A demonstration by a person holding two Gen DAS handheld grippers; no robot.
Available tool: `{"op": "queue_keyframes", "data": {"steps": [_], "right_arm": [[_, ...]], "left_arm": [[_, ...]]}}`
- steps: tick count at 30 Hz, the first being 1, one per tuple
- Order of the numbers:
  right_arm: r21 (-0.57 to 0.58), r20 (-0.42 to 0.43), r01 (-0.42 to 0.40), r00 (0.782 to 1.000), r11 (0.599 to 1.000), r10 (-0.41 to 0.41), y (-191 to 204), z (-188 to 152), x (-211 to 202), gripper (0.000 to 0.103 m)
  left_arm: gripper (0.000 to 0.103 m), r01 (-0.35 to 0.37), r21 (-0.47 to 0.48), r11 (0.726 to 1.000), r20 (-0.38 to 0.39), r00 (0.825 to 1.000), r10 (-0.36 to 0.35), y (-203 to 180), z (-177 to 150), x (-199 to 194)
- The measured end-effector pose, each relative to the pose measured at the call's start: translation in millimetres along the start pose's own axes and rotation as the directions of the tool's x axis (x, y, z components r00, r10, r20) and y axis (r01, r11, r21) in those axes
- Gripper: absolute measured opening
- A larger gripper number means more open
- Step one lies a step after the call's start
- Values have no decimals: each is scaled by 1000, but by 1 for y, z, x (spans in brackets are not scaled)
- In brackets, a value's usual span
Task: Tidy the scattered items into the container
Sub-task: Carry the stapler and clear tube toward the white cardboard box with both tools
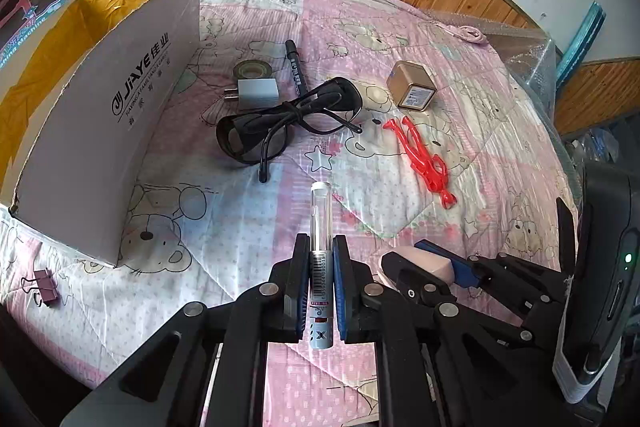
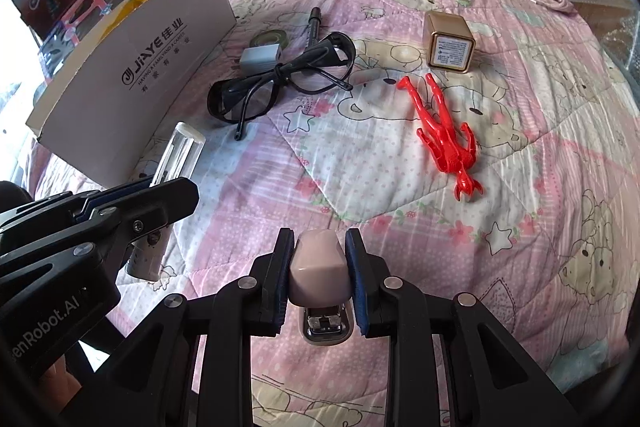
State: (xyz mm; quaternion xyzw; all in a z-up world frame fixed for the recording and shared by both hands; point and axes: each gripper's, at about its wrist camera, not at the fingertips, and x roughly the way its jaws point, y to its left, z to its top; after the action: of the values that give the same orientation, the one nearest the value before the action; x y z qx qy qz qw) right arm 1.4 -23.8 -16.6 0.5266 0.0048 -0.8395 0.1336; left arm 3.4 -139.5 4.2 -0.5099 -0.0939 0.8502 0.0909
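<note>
right gripper point(image 2: 320, 267) clamps a pink stapler point(image 2: 318, 267) above the quilt point(image 2: 360, 167)

Bright daylight, soft shadows, sharp centre, strong fisheye bending, dark corners

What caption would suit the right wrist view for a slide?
Right gripper clamps a pink stapler above the quilt, the red figurine and sunglasses ahead.

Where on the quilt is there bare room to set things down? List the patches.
Free: the stretch between the glasses and red figure, down toward both tools; also right of the figure. Crowded: beside the box, where tape, charger and pen cluster.
</note>
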Motion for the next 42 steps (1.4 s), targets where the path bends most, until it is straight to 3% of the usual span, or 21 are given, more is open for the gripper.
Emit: {"op": "queue_keyframes", "data": {"steps": [29, 42], "right_arm": [[33, 45, -1, 999, 999, -1, 16, -2, -22, 28], [49, 66, -52, 997, 997, 49, 26, 12, -32, 28]], "left_arm": [[11, 50, -36, 998, 36, 998, -49, 17, 6, -26], [11, 69, -67, 995, 57, 996, -65, 34, 16, -38]]}}
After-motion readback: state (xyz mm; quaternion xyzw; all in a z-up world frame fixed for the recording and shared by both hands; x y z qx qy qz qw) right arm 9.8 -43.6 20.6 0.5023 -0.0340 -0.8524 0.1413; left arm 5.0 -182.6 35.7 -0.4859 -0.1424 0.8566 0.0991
